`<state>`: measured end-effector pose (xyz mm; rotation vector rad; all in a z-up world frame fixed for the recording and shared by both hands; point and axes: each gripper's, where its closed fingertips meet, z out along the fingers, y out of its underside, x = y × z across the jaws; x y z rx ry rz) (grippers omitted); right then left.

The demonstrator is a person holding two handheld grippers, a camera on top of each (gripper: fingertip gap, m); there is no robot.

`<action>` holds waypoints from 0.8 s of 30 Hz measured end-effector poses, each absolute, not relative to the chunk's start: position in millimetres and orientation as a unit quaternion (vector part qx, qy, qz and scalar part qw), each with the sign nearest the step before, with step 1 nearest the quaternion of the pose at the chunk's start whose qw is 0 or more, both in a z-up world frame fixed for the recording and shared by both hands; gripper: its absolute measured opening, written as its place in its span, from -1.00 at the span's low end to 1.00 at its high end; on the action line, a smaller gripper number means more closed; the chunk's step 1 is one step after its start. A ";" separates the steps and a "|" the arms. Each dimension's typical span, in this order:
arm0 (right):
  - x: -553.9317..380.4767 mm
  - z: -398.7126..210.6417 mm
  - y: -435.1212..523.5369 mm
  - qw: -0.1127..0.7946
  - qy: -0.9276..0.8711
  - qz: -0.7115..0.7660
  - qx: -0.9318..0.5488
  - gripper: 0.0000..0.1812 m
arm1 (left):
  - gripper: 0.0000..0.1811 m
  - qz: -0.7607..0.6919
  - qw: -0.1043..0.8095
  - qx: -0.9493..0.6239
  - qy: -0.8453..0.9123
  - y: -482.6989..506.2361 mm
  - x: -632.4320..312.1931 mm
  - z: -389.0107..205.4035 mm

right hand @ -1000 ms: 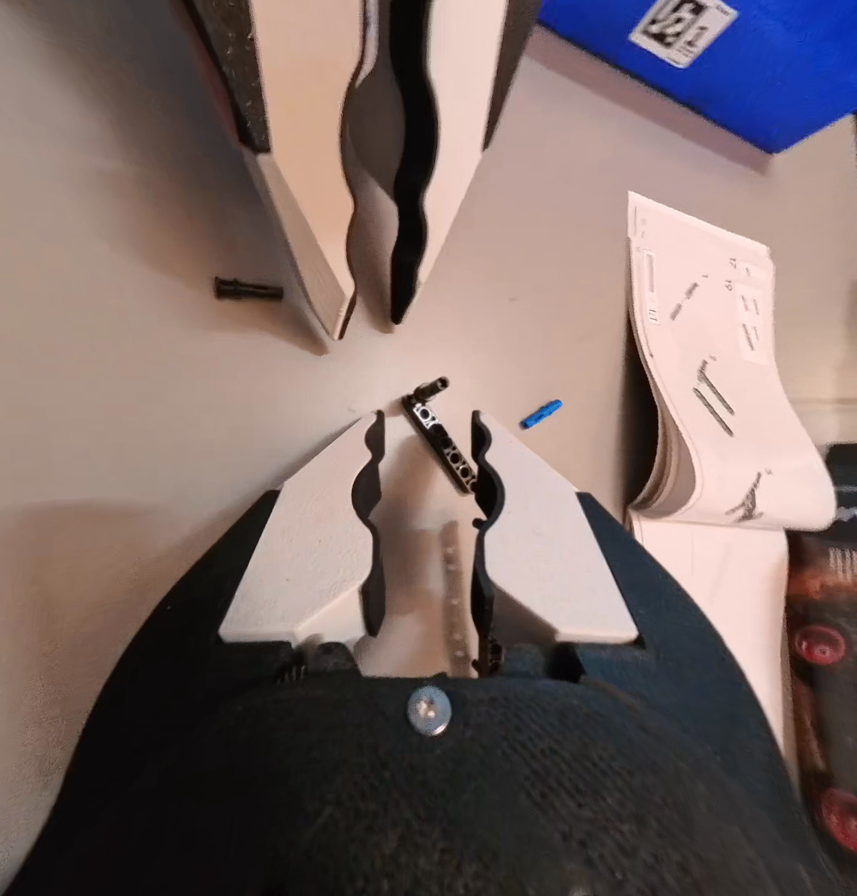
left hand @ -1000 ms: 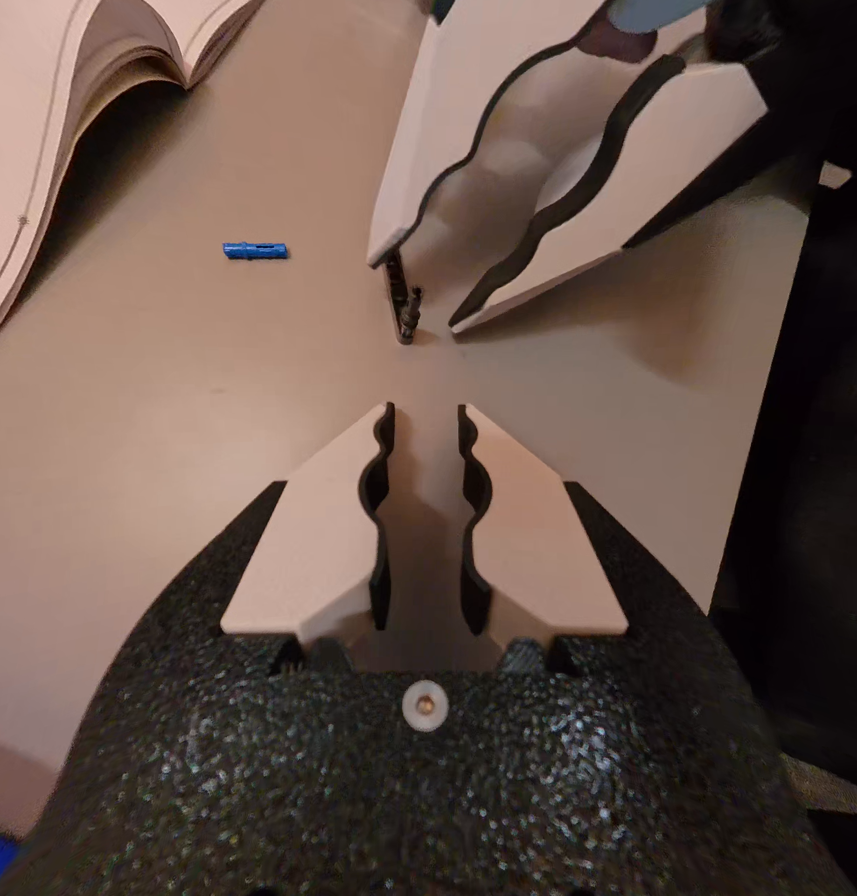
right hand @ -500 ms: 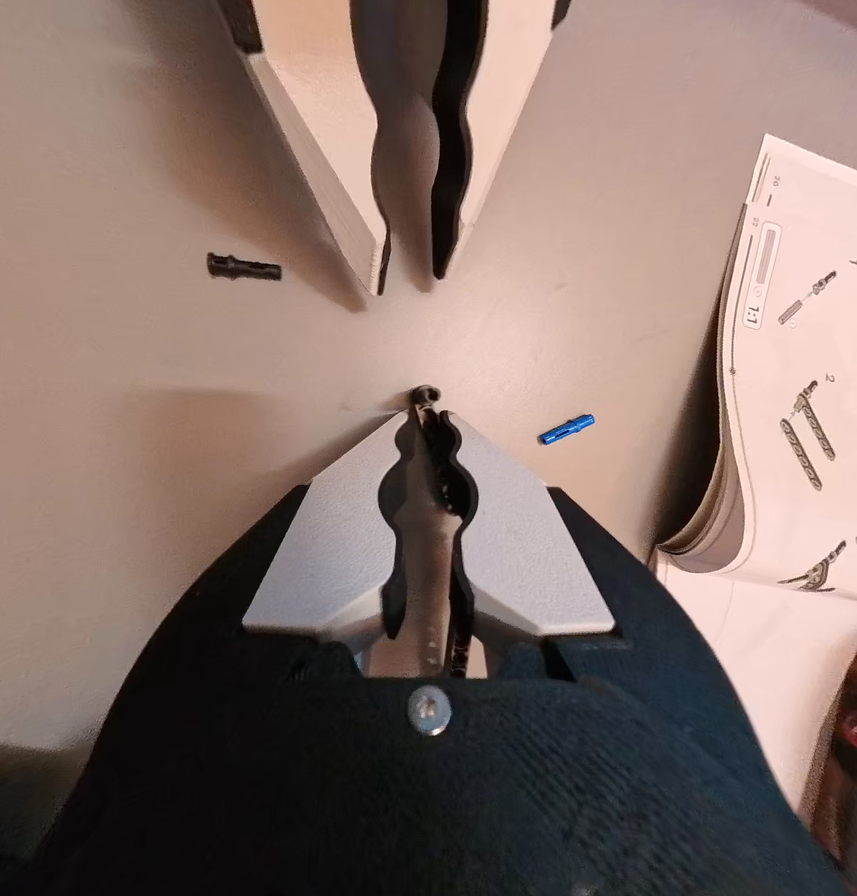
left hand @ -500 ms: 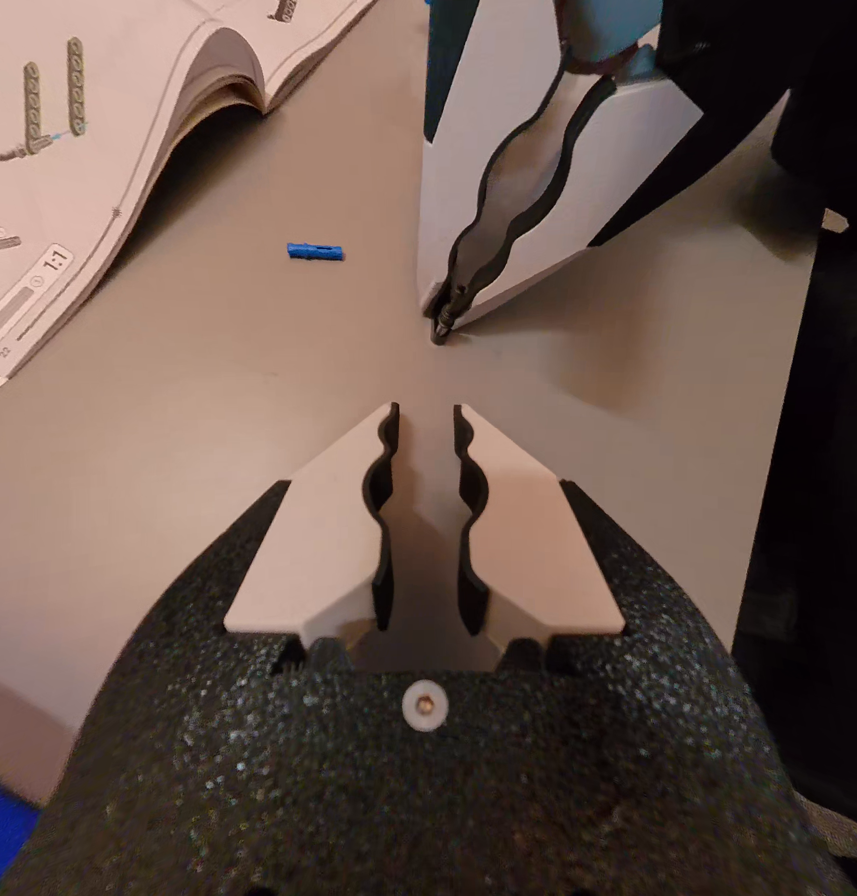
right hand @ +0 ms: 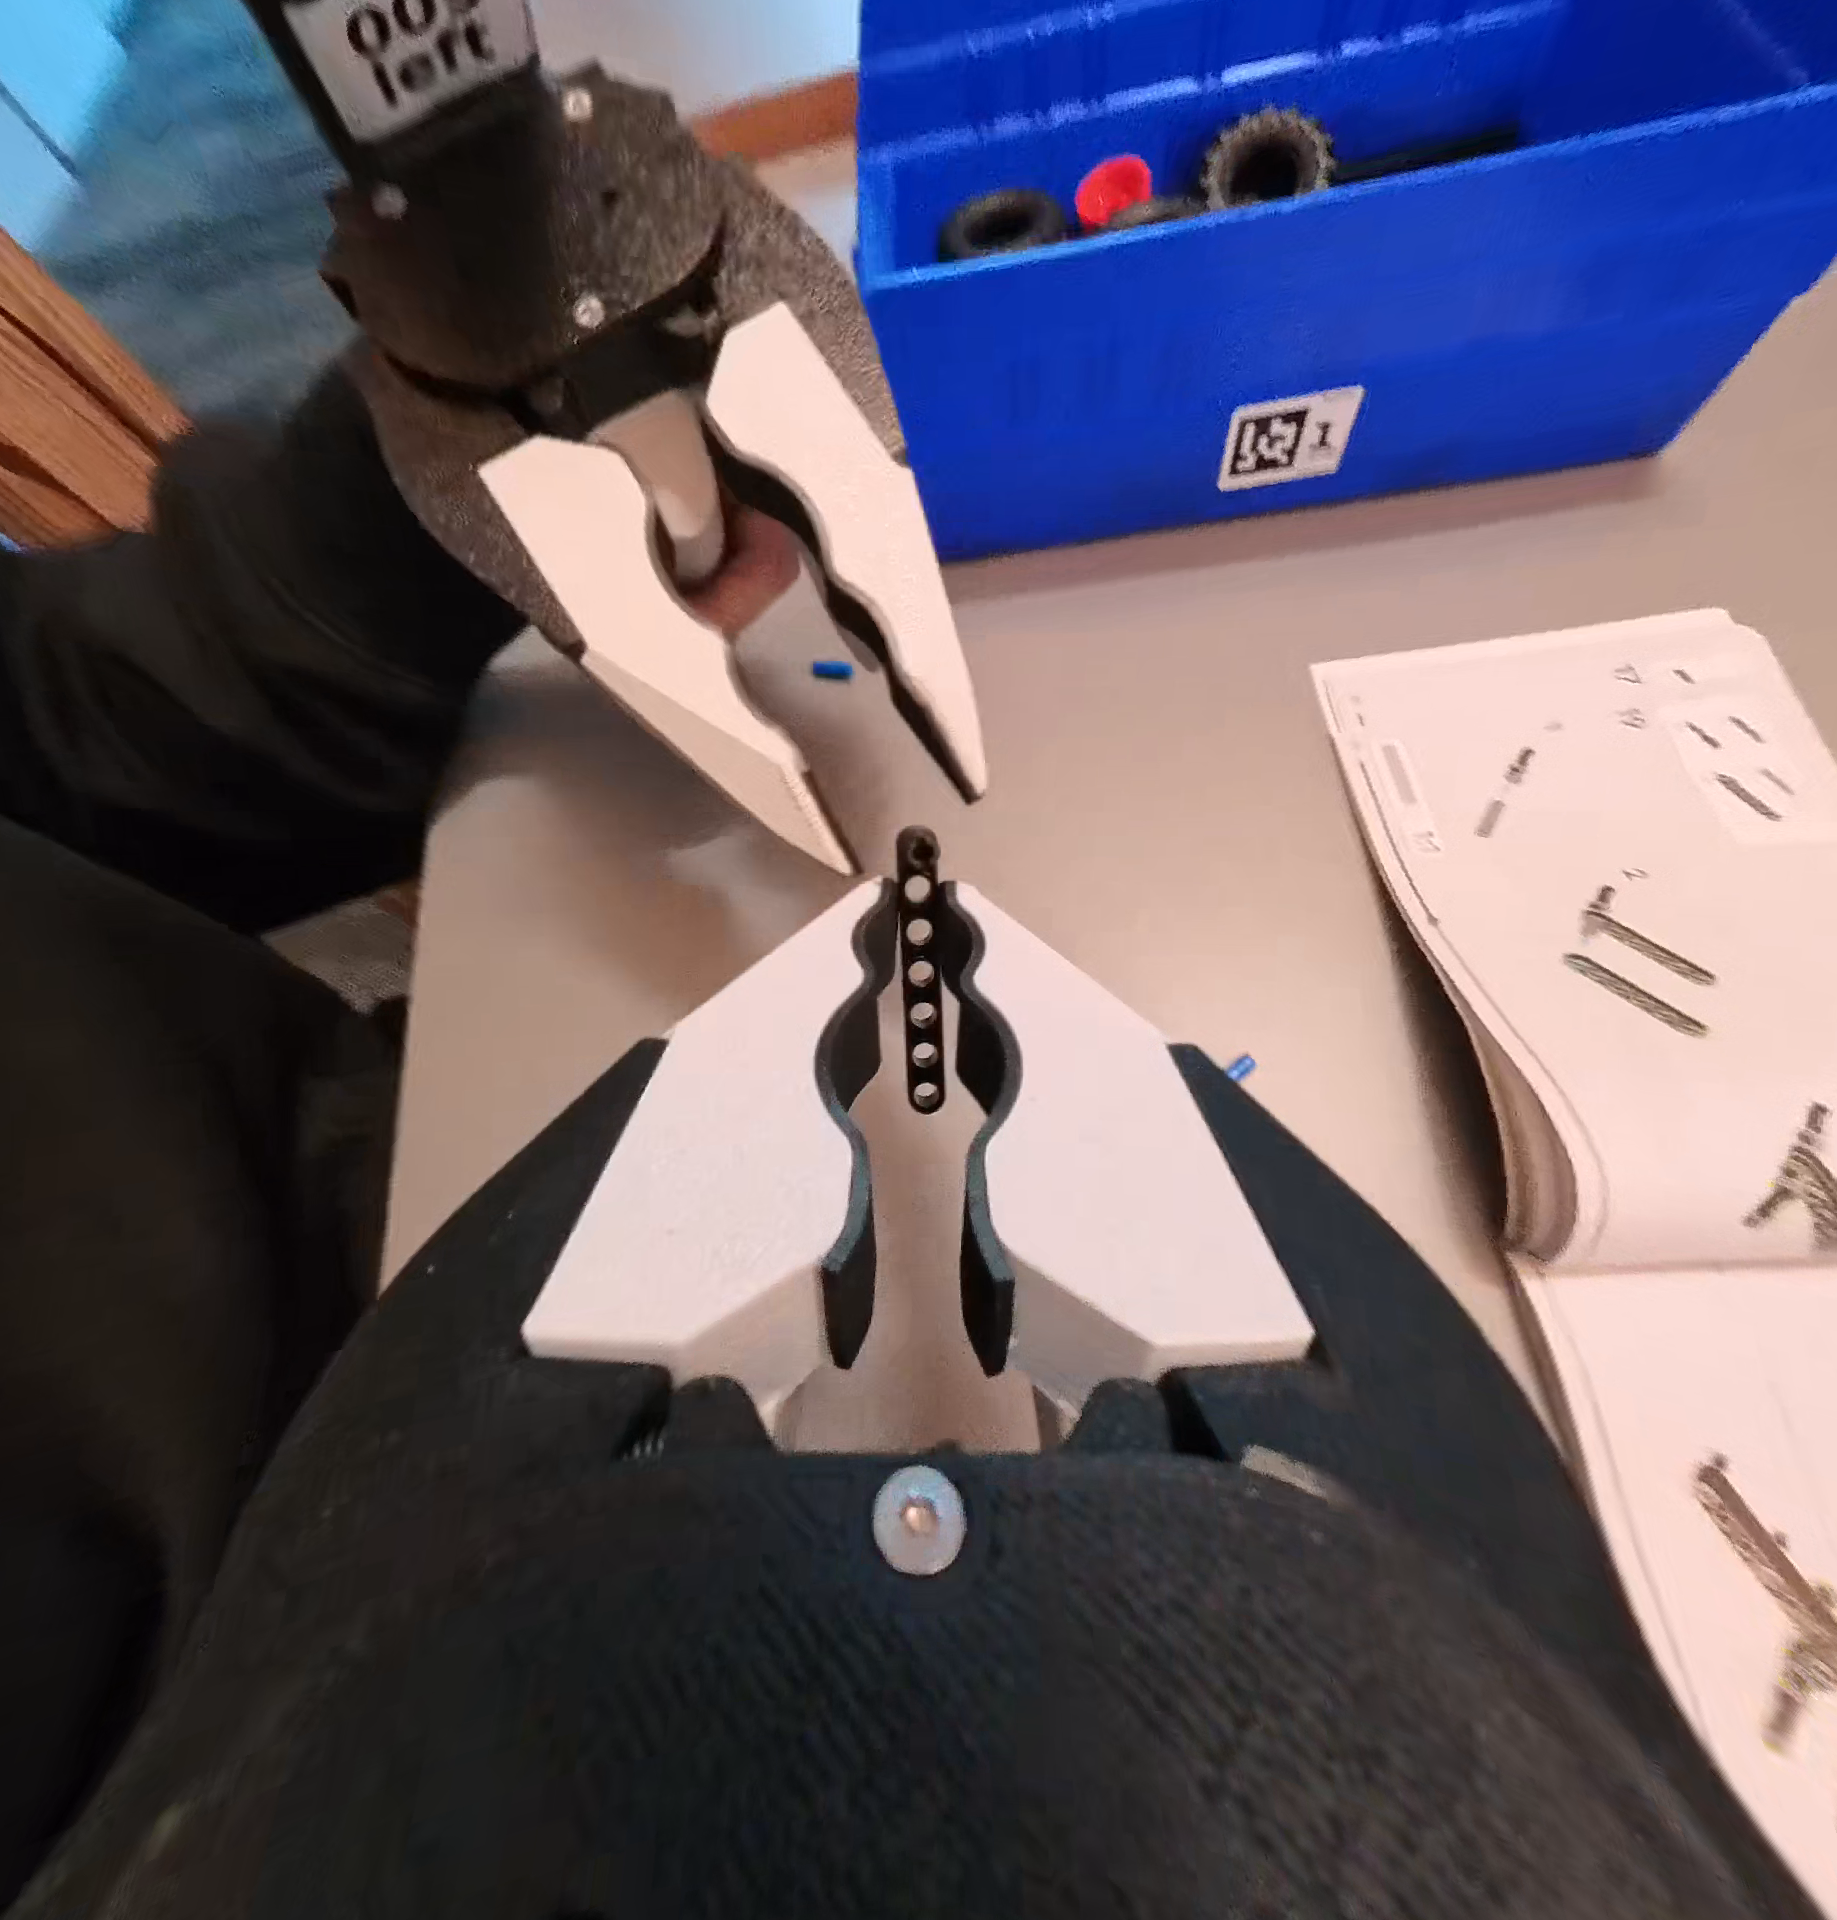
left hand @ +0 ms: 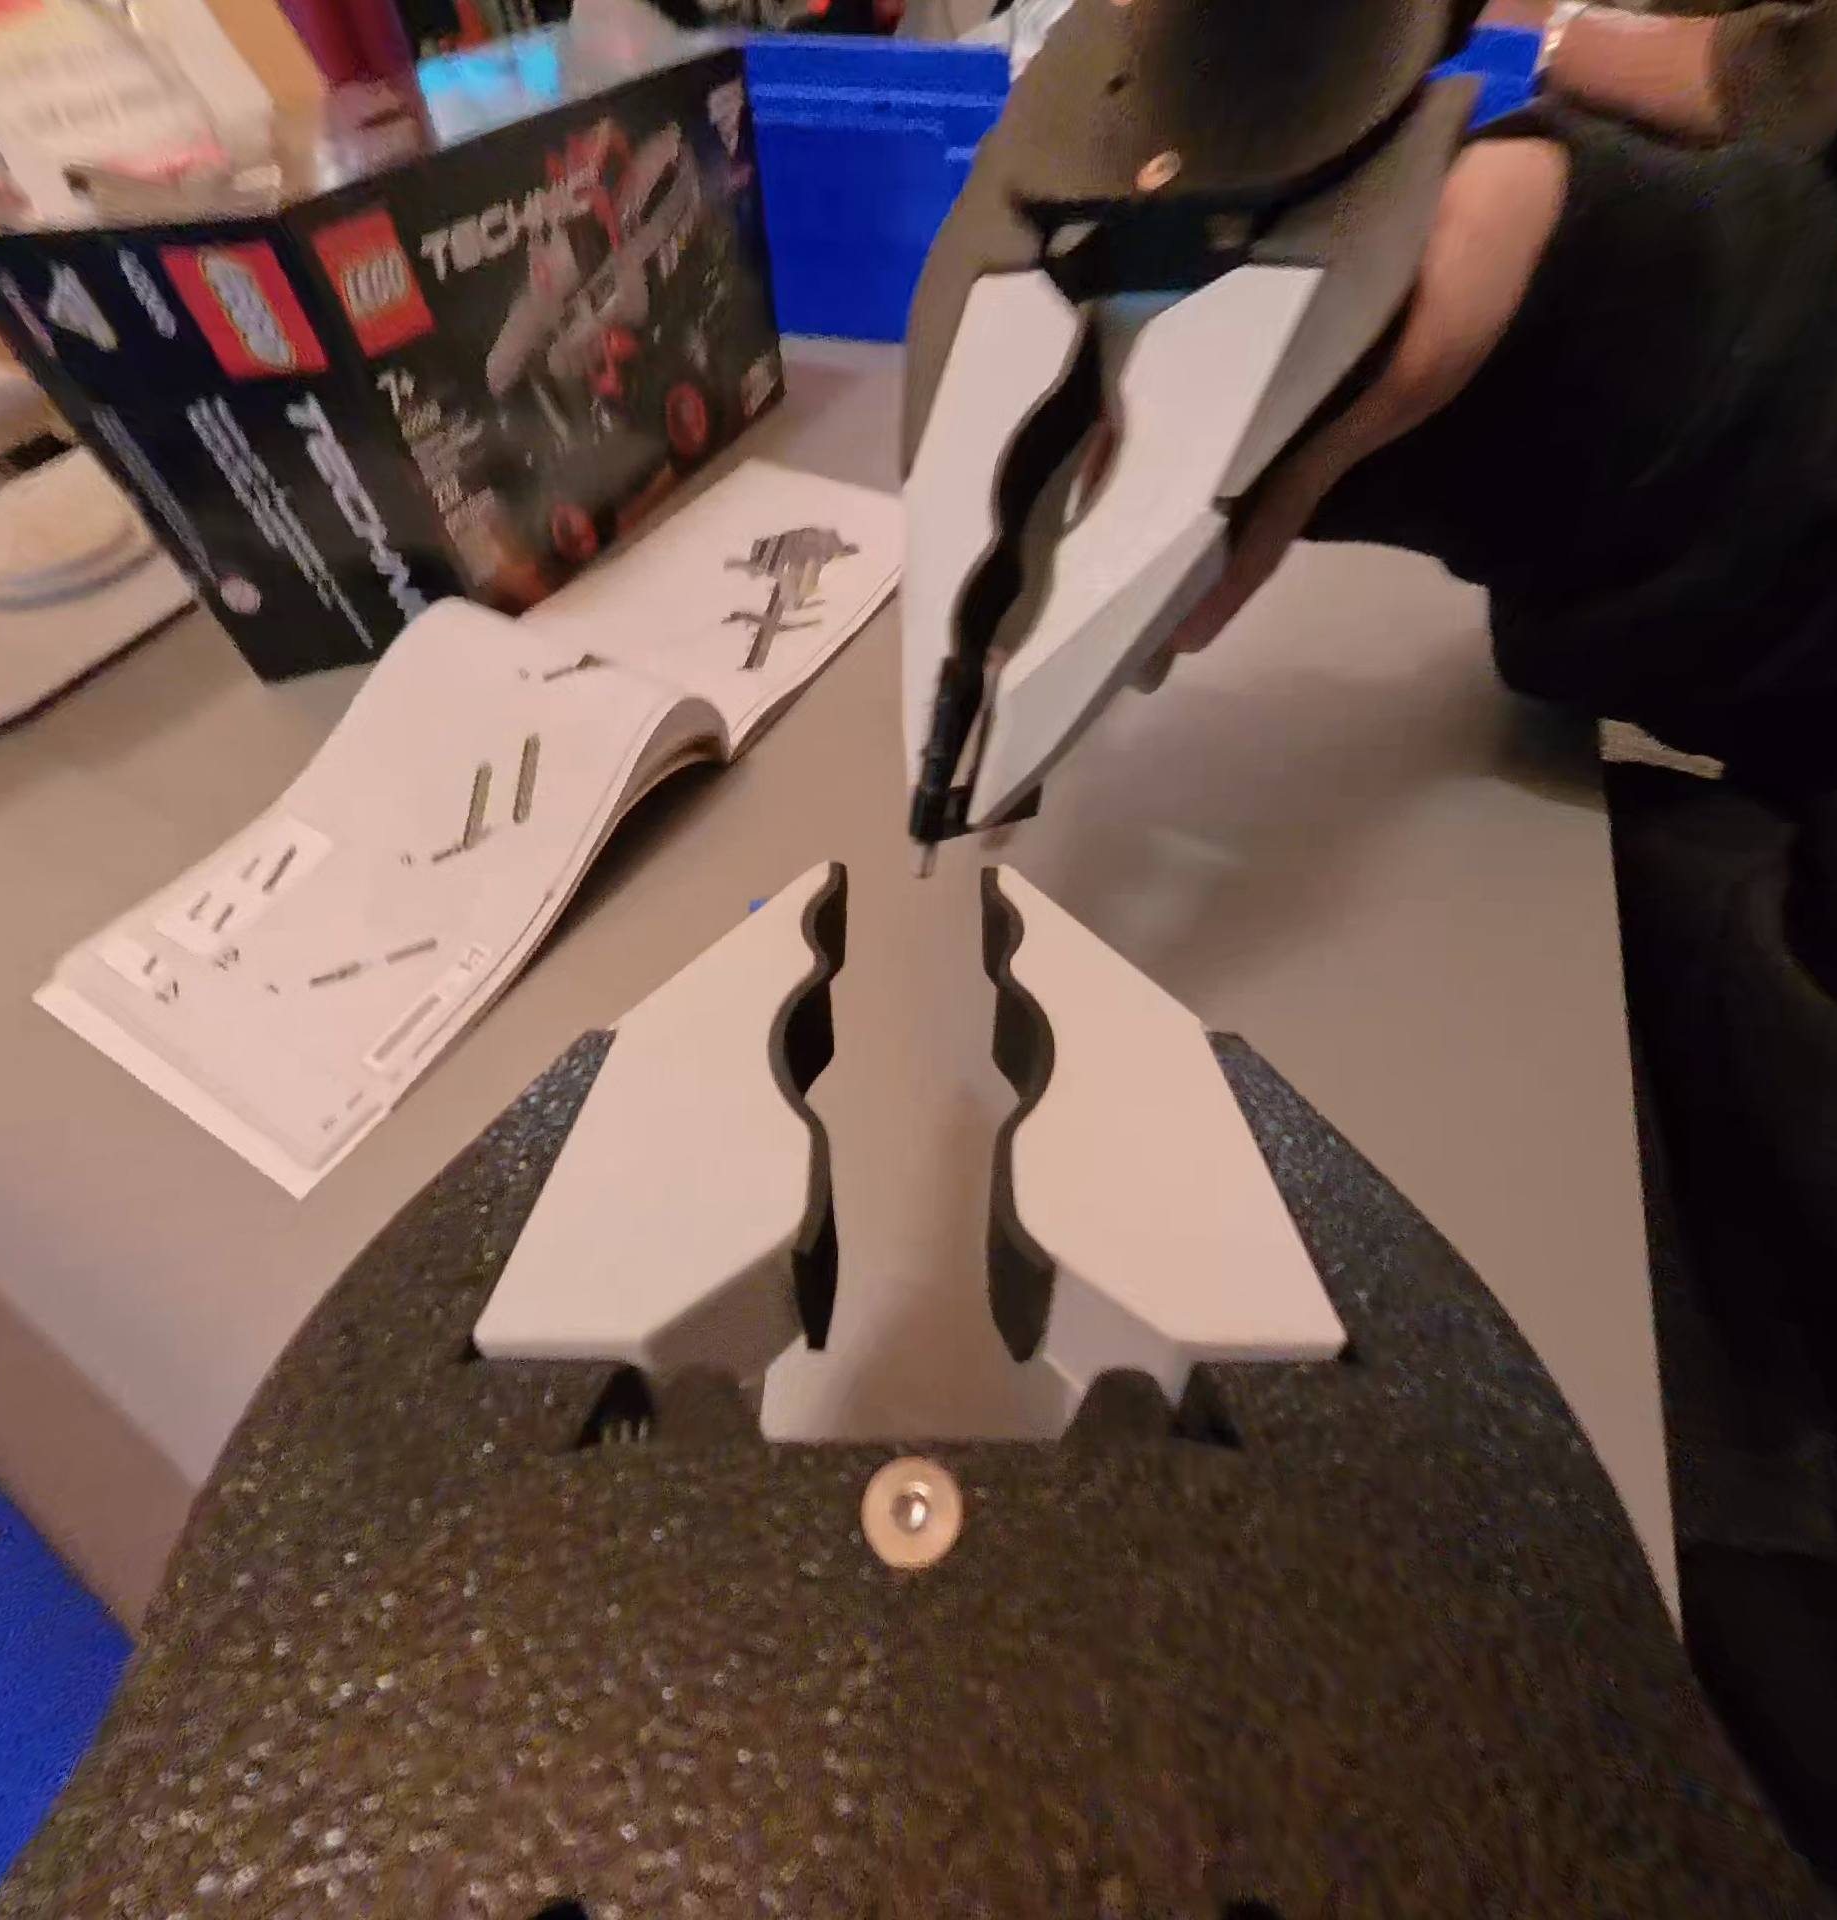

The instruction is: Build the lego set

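Right wrist view gives me the clearest read: my right gripper (right hand: 917,883) has its fingers pinched on a black lego beam (right hand: 919,977), a thin strip with a row of holes that runs back between the pads, its far end poking just past the tips with a short black pin (right hand: 916,842) in the last hole. I see the beam lifted off the grey table (right hand: 1153,727), not resting on it. Facing it from above left is my left gripper (right hand: 909,826), fingers a narrow way apart and holding nothing, their tips just beside the beam's end but not touching it.

From the left wrist view I get the same meeting head on: the left gripper (left hand: 914,883) shows a clear gap with bare table between its pads, and the right gripper (left hand: 961,805) points down toward it, the beam (left hand: 940,748) clamped at its tips.

An open instruction booklet (right hand: 1620,935) lies on the table to the right of my right gripper, and a small blue pin (right hand: 1241,1067) sits on the table between the two. A second blue pin (right hand: 829,668) shows through the left gripper's gap. Behind the booklet stands the set's box (left hand: 426,364). A blue bin (right hand: 1309,312) at the far side holds black tyres (right hand: 997,223) and a red part (right hand: 1111,187).
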<state>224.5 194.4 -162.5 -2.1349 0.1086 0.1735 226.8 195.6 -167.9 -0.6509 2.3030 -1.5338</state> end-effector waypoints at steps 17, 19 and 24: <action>214.5 -142.7 186.4 0.504 -0.027 0.021 -0.863 -0.82 | -0.94 -0.589 0.102 -0.235 0.766 189.4 216.9 -141.8; 221.4 -134.1 185.6 0.517 -0.050 -0.069 -0.851 -0.54 | -0.94 -0.618 0.065 -0.279 0.732 194.0 222.2 -132.8; 216.4 -120.3 190.6 0.519 -0.171 -0.267 -0.793 -0.37 | -0.94 -0.625 -0.044 -0.337 0.703 189.4 216.2 -131.5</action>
